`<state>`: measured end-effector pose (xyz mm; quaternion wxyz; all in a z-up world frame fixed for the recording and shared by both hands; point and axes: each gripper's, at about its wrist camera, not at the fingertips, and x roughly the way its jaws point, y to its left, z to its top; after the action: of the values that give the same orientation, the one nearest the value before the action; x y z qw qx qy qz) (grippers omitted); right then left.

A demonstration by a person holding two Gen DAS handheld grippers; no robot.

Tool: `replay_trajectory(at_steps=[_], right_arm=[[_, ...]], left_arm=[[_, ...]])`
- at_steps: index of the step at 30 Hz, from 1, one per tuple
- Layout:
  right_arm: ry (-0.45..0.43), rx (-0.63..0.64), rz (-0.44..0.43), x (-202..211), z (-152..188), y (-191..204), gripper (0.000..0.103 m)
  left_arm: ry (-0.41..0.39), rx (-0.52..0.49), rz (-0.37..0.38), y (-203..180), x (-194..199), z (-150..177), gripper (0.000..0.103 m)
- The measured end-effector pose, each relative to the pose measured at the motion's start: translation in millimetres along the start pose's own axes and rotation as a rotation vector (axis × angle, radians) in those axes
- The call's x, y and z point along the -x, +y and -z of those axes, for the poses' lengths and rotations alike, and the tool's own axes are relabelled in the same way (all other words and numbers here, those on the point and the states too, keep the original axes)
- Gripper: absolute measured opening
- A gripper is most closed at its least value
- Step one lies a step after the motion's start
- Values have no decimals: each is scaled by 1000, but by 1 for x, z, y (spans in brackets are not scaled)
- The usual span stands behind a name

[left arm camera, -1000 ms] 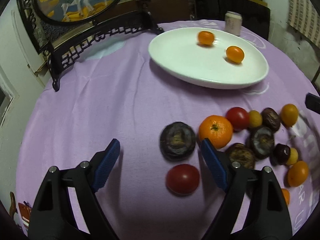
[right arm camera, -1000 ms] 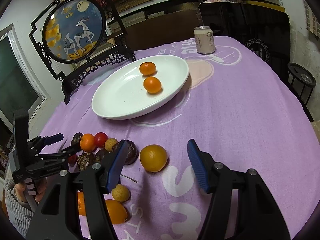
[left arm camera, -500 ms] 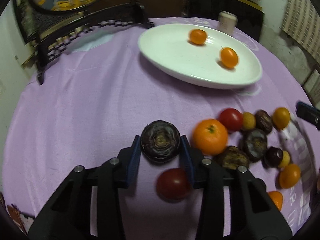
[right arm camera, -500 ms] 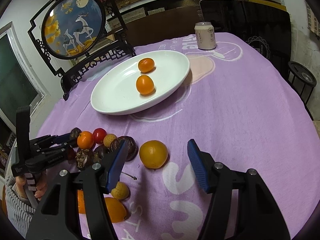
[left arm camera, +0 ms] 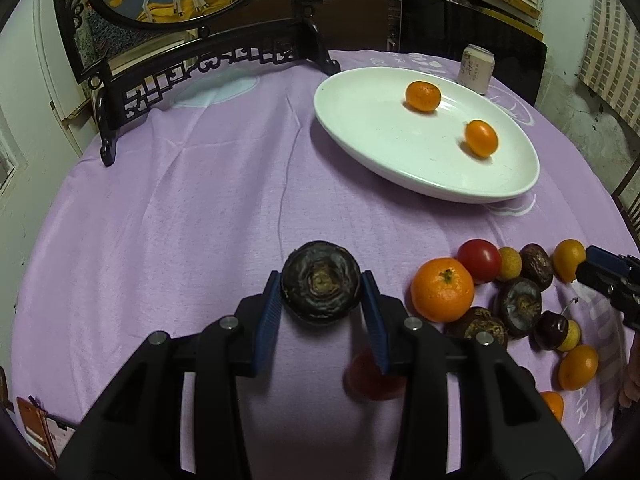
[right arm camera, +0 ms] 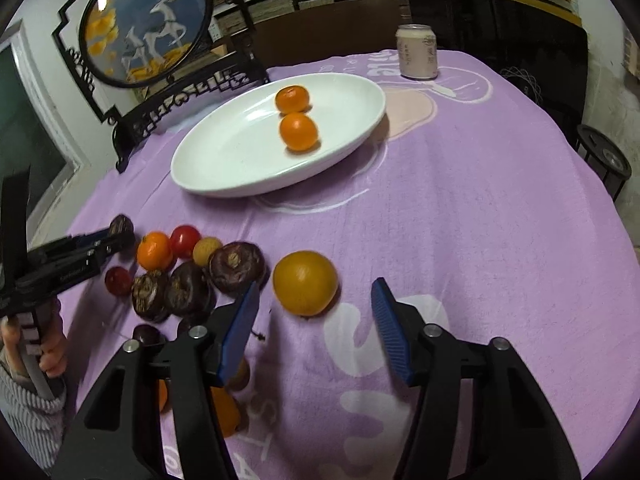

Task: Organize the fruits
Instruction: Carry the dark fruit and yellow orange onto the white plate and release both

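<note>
My left gripper is shut on a dark purple mangosteen and holds it just above the purple cloth; it also shows in the right wrist view. A red tomato lies under its right finger. A white plate holds two small oranges. My right gripper is open, its jaws to either side of an orange that lies just ahead on the cloth. A cluster of fruit lies to its left.
A drink can stands behind the plate. A black framed deer screen stands at the table's back left. The round table's edge curves close on the left and right. A mandarin and more mangosteens lie right of the left gripper.
My left gripper closed on the mangosteen and lifted it slightly. My right gripper moved forward and down toward the orange, still open.
</note>
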<state>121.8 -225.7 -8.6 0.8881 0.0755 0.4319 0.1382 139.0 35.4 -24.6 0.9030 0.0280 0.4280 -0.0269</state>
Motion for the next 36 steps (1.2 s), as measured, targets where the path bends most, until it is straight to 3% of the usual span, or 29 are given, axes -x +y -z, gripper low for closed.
replay_trajectory(at_steps=[2,9,18,24,31,36], right_arm=[[-3,-24,-18,-2,-2,-4,55],[34,-30,-61,-14,-1,-2,36],[-88,-57,-36,15,-10,-9,36],[-128,-70,-51,21,-45,-7,36],[-106,-30,-61,-15,-82,16,36],[-70,-27,-42,-43,-88,19,38]], left_arm=[[1,-6,3,-2,0,0,40],[12,-28,4,-9,-3,3,40],[-68,-23,34,-20,25,-11,40],[-116,-63,43,-43,30,-45,40],[-87,-44,83,-58,-3,-81,41],[-63,-38,89,-61,-27,-84,45]])
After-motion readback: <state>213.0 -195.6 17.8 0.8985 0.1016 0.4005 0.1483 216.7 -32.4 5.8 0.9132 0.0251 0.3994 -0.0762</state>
